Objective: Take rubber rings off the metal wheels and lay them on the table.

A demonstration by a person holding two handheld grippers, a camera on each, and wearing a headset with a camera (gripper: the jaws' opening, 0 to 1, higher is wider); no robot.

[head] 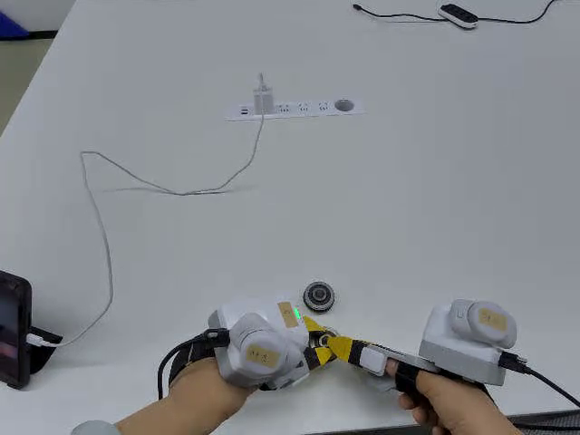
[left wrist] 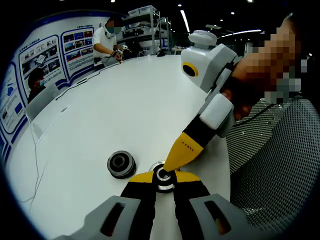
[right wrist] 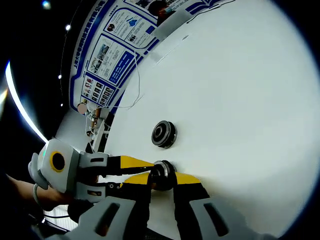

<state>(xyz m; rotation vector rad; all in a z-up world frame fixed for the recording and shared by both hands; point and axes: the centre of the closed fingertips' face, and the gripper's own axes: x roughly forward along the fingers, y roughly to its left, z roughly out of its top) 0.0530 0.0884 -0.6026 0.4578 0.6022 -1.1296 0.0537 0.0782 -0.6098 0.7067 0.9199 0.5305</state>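
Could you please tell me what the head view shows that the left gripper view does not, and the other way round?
The head view adds a dark phone at the table's left edge, a power strip with a charger plugged in, and the hand holding the left gripper. The left gripper view adds people at the table's far end, wall posters and shelving. Both share the right gripper meeting the left on one wheel, with a free wheel beside it on the white table.
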